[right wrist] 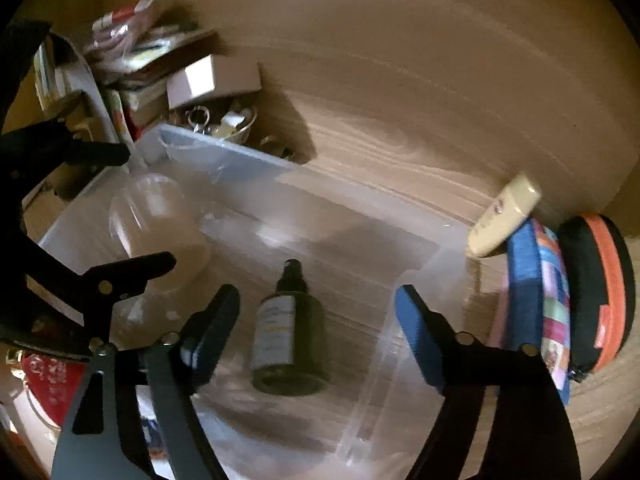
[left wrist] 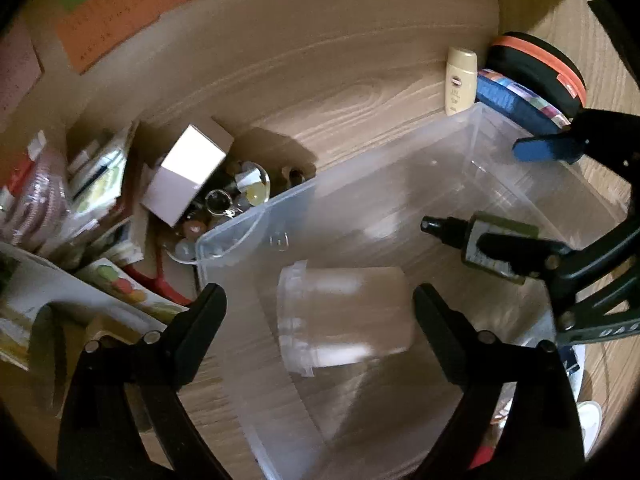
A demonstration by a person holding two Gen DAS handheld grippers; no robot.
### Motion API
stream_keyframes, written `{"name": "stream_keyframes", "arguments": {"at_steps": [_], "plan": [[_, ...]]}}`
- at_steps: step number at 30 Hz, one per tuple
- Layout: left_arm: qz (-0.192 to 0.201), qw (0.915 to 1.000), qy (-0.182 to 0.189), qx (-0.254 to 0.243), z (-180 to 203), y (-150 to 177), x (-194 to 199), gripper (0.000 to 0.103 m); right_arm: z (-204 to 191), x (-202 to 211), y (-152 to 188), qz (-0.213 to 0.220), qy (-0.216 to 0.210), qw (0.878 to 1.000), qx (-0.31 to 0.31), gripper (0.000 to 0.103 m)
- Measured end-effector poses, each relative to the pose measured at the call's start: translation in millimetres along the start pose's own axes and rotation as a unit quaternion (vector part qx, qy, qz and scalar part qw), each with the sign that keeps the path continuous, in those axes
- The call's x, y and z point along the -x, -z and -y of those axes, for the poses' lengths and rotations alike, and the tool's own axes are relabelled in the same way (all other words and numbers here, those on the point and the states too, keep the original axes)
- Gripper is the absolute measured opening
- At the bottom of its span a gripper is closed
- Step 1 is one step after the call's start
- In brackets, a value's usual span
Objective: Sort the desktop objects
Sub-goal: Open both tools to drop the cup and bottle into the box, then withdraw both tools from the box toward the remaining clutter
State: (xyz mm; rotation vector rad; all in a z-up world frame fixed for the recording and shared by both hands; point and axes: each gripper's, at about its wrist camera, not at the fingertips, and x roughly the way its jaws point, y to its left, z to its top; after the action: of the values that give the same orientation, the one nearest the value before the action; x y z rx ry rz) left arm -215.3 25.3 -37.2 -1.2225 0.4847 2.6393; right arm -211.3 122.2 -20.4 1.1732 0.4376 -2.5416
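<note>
Both views look steeply down from close above the wooden surface (left wrist: 340,80), each along its own claw. The left wrist view sits over the near left part of the clear plastic bin (left wrist: 400,208), facing its far wall. The right wrist view sits over the bin's right part (right wrist: 320,208). Both share the bin, the dark spray bottle (right wrist: 288,332), the clear jar (left wrist: 344,320) and the white box (left wrist: 188,176).

No text can be read: the label on the dark spray bottle (right wrist: 286,330) and the print on the cream tube (left wrist: 461,80) are blurred.
</note>
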Motion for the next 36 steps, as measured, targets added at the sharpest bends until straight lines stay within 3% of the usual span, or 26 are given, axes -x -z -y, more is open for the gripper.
{"name": "stream_keyframes", "arguments": {"at_steps": [10, 14, 23, 30, 36], "plan": [[0.053, 0.9984, -0.02, 0.008, -5, 3, 46, 0.098, 10, 41, 8, 0.041, 0.0, 0.999, -0.026, 0.083], [0.071, 0.9971, -0.028, 0.006, -4, 10, 67, 0.099, 6, 61, 12, 0.065, 0.003, 0.997, -0.03, 0.089], [0.111, 0.9933, -0.018, 0.026, -5, 24, 113, 0.099, -8, 116, 27, 0.125, 0.012, 0.992, -0.031, 0.096], [0.166, 0.9831, 0.011, 0.077, -21, 53, 158, 0.102, -18, 149, 45, 0.166, 0.012, 0.985, -0.041, 0.103], [0.194, 0.9747, 0.02, 0.109, -31, 82, 177, 0.103, -32, 160, 60, 0.183, 0.02, 0.982, -0.029, 0.103]]}}
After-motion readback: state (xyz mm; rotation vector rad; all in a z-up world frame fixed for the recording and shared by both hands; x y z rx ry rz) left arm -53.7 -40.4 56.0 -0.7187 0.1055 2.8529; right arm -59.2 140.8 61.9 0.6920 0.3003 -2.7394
